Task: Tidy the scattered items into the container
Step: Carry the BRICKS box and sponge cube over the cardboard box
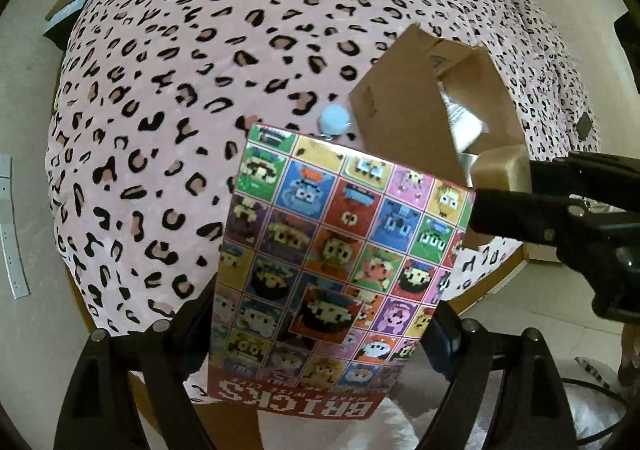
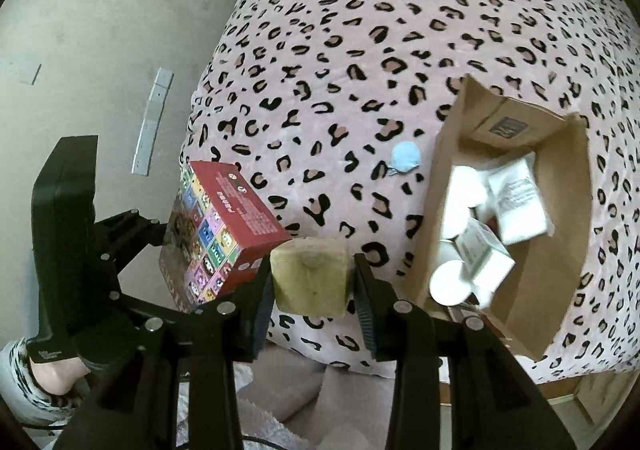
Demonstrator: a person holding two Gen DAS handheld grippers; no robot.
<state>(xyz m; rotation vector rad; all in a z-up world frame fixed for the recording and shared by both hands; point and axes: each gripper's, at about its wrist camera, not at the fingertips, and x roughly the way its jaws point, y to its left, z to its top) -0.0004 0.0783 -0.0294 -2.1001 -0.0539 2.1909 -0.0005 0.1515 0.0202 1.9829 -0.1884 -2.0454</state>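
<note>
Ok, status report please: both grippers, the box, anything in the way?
Left gripper shut on colourful bricks box. Right gripper shut on tan block. Open cardboard box unobstructed.

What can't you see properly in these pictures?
- Left wrist view: the bricks box covers the left gripper fingertips.
- Right wrist view: the white items inside the cardboard box are blurred, their print unreadable.
- The blue pompom is too small for detail.

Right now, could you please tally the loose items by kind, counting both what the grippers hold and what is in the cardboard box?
Colourful BRICKS box, in left gripper: 1
Tan block, in right gripper: 1
Light blue pom-pom on the bedspread: 1
White items in the cardboard box: at least 4
Total: at least 7
</note>
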